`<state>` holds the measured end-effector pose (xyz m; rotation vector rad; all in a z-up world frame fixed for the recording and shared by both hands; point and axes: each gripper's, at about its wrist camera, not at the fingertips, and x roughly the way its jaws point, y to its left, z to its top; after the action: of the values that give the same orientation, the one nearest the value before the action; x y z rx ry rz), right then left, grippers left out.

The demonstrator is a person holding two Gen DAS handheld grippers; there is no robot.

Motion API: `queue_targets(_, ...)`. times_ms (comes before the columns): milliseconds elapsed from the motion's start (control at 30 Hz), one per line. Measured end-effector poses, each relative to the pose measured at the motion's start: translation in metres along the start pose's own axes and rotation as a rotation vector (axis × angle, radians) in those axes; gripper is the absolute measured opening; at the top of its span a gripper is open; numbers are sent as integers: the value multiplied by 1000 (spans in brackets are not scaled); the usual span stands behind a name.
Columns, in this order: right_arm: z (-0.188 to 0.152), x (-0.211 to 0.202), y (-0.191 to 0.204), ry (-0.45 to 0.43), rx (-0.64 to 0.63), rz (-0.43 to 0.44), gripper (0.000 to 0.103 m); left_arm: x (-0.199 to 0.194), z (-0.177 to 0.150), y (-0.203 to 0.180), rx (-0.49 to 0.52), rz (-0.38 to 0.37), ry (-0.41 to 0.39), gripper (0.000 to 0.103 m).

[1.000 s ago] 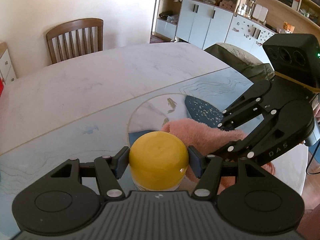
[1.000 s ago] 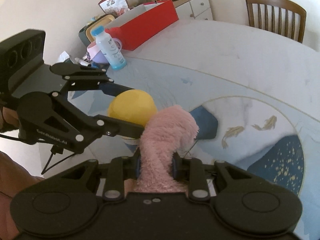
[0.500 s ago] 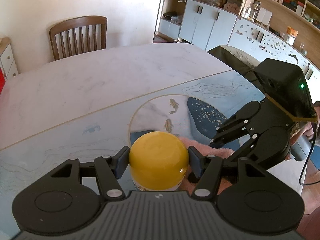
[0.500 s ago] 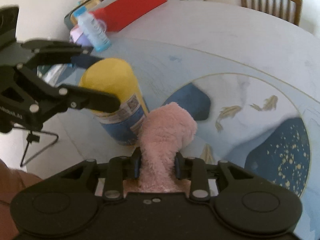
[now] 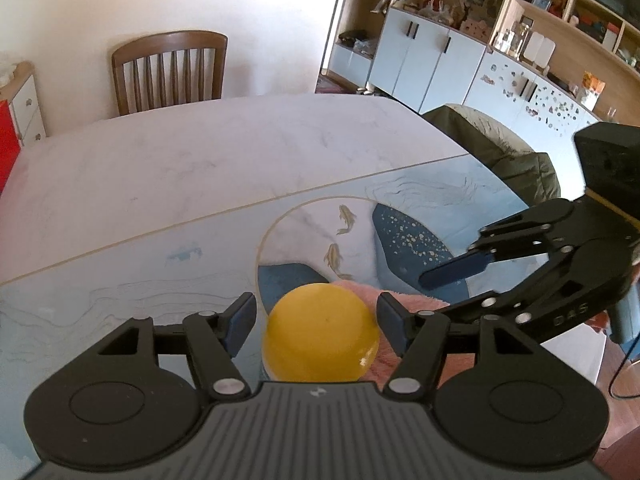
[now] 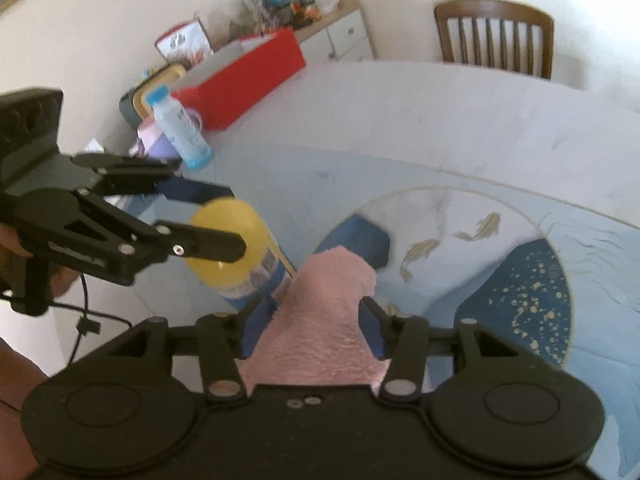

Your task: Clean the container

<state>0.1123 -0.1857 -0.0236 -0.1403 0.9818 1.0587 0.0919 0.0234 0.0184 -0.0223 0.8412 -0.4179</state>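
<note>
Item: your left gripper (image 5: 316,318), jaws spread clear of the yellow-capped container (image 5: 320,338) upright on the table (image 5: 200,168); your right gripper (image 6: 308,326), jaws wide around the loose pink cloth (image 6: 324,320); risk: an unsupported container tipping if nudged.

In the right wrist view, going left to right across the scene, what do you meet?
Left gripper → yellow-lidded container → pink cloth → two fish motifs → speckled dark blue patch on the table mat.

home dining room, table (image 5: 200,168), chair (image 5: 168,68), shelving (image 5: 460,40)
</note>
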Motion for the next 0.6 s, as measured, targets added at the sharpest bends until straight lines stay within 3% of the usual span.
queue_targets(67,-1,-9,4,-27,-2,-8,53,-5,-1,-1,-7,4,-6,70)
queue_targets(133,-3,-17,11,-50,-17,-23,54,-11,-2,-2,-21,4,-19,83)
queue_targets(367,-11,-38,30,-122,-22,-80,58,-28,-4,-8,-38,34,-40,84)
queue_targets(600,-23,-53,45,-162,7,-121,59,-42,-12,-16,-58,28,-47,96)
